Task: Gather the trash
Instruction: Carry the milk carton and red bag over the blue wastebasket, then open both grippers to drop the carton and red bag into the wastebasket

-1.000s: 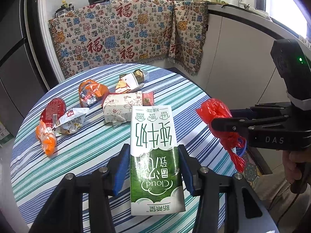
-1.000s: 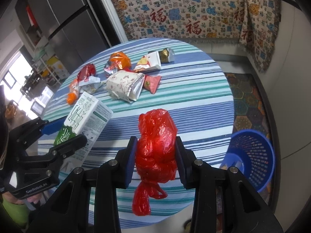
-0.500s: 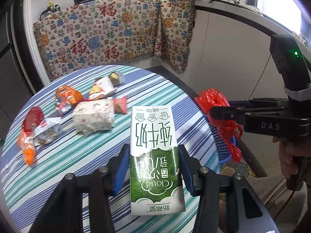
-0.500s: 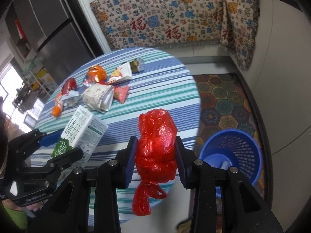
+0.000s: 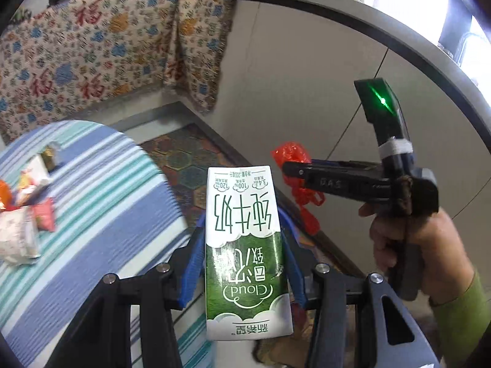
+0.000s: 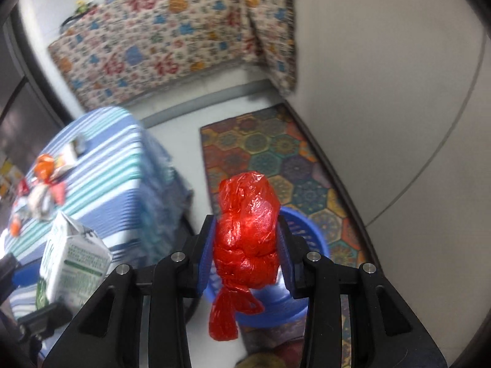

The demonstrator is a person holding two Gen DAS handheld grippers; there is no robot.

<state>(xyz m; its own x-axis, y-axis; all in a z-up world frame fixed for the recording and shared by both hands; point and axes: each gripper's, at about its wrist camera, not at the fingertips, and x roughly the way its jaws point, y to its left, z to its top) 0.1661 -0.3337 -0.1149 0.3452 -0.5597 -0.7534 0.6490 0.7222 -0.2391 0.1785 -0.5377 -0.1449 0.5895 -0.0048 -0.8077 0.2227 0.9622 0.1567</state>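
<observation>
Round table with blue-and-teal striped cloth [image 6: 101, 165], off to the left, leftover wrappers and packets [image 5: 27, 214] on its top, blurred. Patterned hexagon floor mat [image 6: 276, 153] beside it. Blue plastic mesh waste basket [image 6: 302, 230] stands on the mat edge, mostly hidden behind the right tool.

Left gripper [image 5: 242, 263]: blue pads closed against the sides of a green-and-white milk carton [image 5: 244, 245], held in the air past the table edge. Right gripper [image 6: 245, 245]: pads squeezed onto a knotted red plastic bag [image 6: 247, 239], loose tail hanging below, and it sits over the basket opening as seen from the right wrist view.

Risks, judged: the bag is light and crinkly, may cling to a pad on release or drift onto the rim or mat. Carton is not over the basket as far as I can tell; letting go early drops it on the floor. The two tools are near each other, so crowding both to one opening could knock them together.
</observation>
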